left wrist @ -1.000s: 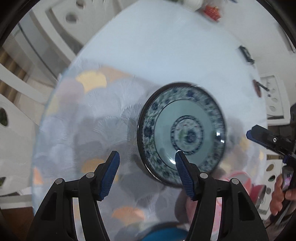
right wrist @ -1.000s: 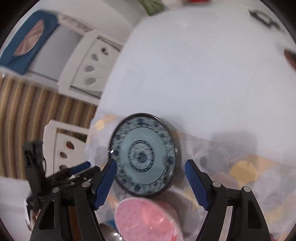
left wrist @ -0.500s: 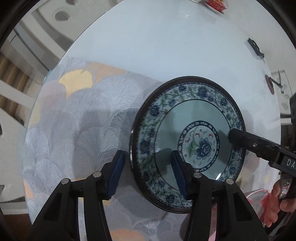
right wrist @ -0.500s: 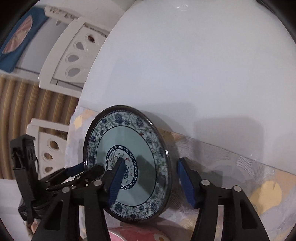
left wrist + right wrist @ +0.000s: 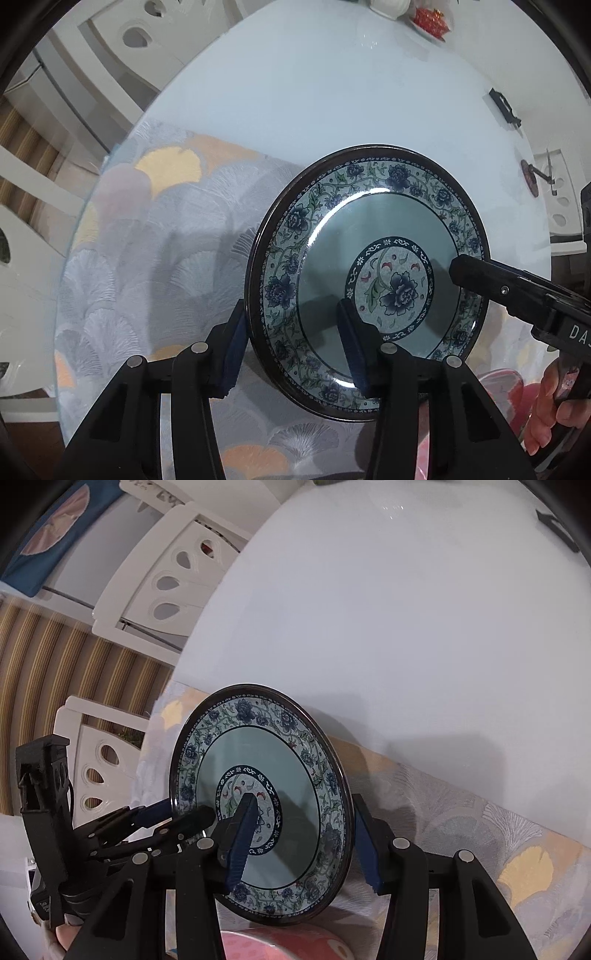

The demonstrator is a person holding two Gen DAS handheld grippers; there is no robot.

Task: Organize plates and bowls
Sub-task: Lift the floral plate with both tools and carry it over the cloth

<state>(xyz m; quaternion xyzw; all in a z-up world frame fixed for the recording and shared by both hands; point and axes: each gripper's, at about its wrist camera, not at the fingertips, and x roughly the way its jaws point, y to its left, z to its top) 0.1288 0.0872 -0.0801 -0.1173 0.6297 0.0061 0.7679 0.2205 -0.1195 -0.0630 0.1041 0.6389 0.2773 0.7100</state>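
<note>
plate [image 5: 369, 280]: 1 | gripper: 2, left [image 5: 291, 347] and right [image 5: 303, 842], both clamping its rim

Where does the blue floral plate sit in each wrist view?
Left wrist view: blue floral plate right of centre, its left rim between the left gripper fingers.
Right wrist view: plate lower centre, right rim between the right gripper fingers.
Shared landmark: patterned mat beneath it.

A home dining room: round glass-topped table [image 5: 332, 92], white carved chairs [image 5: 166, 579], patterned tablecloth [image 5: 155, 258].
</note>
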